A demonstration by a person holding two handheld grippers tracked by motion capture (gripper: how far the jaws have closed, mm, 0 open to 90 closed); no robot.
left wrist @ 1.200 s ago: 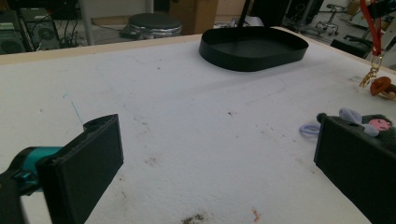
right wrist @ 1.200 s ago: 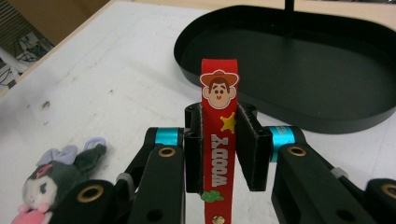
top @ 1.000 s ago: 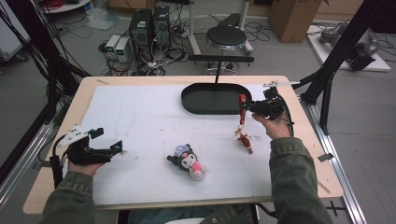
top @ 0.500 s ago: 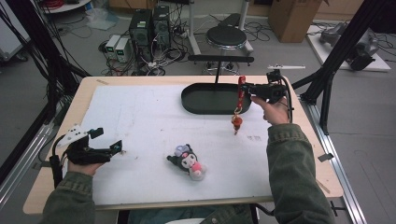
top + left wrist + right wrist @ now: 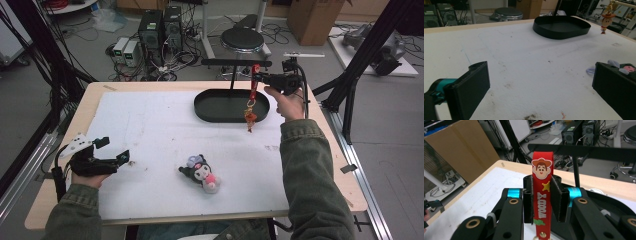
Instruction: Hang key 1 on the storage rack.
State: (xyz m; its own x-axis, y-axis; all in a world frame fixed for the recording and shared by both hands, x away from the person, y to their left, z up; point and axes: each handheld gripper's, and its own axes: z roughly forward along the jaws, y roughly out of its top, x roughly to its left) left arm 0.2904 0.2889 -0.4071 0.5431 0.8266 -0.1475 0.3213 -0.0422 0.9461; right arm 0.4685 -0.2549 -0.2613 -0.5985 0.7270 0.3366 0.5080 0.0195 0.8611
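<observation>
High view shows the left claw [image 5: 124, 158] resting released, jaws wide apart, on the white worktop [image 5: 150, 130], a plush toy [image 5: 201, 173] lying near the middle. Farther right, the right claw [image 5: 259, 78] grasps a red Woody strap [image 5: 254, 86], raised beside the black tray [image 5: 217, 106], its charm [image 5: 250, 116] dangling below.
</observation>
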